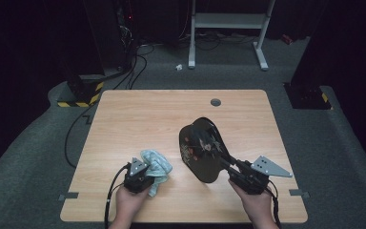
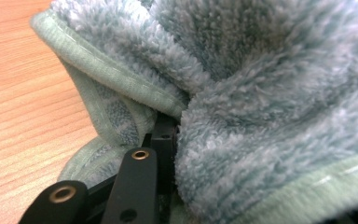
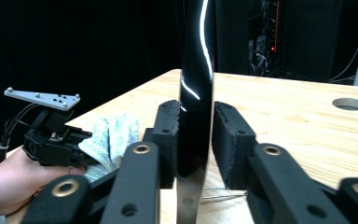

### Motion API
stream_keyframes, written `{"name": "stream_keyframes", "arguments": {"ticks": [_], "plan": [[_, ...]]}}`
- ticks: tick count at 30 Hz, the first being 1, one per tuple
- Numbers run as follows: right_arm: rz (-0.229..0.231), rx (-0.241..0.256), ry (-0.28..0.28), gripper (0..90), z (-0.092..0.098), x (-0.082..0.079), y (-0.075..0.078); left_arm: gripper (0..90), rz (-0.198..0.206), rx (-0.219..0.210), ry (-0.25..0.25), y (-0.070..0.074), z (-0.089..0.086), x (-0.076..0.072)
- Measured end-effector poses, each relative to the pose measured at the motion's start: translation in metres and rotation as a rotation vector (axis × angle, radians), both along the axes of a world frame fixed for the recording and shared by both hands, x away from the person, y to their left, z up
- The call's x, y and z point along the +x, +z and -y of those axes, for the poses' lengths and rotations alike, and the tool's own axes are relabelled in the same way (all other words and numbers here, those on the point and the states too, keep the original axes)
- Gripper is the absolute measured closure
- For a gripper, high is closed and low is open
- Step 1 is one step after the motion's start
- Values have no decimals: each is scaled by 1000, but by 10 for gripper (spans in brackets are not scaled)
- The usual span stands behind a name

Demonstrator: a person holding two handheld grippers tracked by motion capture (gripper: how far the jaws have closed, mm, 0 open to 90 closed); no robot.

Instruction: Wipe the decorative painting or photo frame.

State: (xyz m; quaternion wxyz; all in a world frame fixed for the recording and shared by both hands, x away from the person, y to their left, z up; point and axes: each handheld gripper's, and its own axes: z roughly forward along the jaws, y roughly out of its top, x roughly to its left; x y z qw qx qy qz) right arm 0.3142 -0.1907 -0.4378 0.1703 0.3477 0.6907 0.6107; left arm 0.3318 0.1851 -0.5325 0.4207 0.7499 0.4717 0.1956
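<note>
Fingers of right gripper (image 3: 195, 140) clamp plate (image 1: 201, 149) rim; left gripper (image 1: 148, 177) pinches cloth (image 1: 156, 167).

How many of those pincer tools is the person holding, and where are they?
2. The left gripper is at the table's near left, clamping a fluffy blue-green cloth. The right gripper is at the near right, pinching a black decorated plate held on edge.
</note>
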Motion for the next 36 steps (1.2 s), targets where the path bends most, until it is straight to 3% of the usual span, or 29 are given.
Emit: {"name": "stream_keyframes", "arguments": {"ticks": [15, 28, 36], "plan": [[-36, -50, 24, 572, -10, -4, -11, 668, 2, 5, -5, 0, 0, -1], [-94, -112, 27, 474, -21, -1, -38, 660, 8, 10, -9, 0, 1, -2], [-124, -124, 21, 468, -29, 3, -49, 654, 9, 15, -11, 0, 1, -2]]}}
